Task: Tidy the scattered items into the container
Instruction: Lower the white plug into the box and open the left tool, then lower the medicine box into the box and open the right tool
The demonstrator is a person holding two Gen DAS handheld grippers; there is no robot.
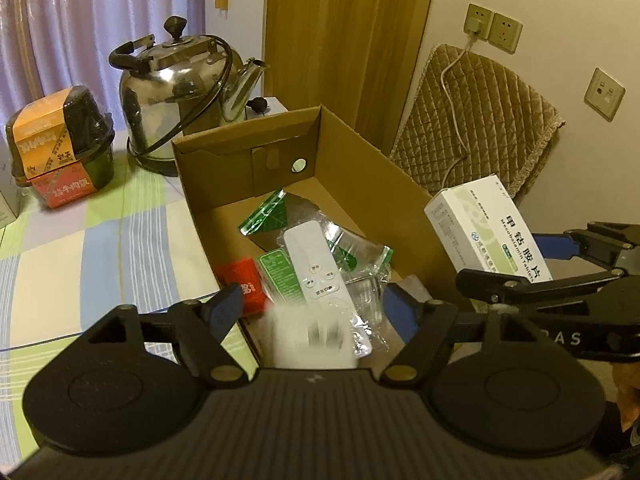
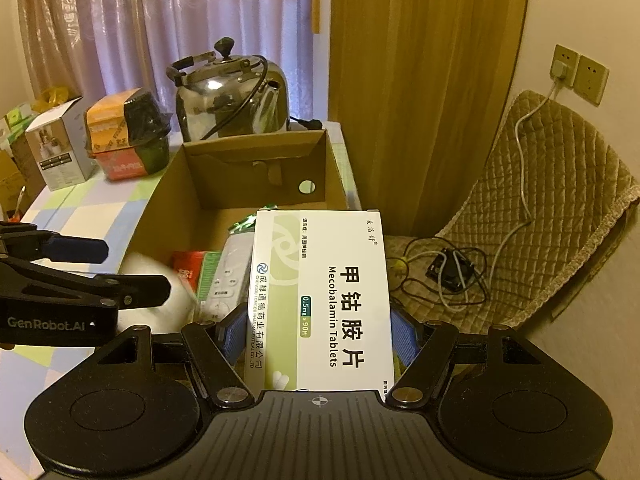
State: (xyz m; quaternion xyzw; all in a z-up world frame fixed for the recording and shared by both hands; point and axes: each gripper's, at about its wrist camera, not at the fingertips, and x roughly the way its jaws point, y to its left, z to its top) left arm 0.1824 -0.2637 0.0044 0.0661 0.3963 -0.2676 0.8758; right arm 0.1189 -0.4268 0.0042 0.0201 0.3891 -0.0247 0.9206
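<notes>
The cardboard box sits mid-frame on the table, holding a remote and packets. Behind it, upper left, stands the kettle; a chair lies right.

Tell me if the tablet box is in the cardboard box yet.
Not yet. The tablet box is clamped in the right gripper, held over the near edge of the cardboard box.

A lived-in home room: curtains, steel kettle, checked tablecloth, quilted chair
</notes>
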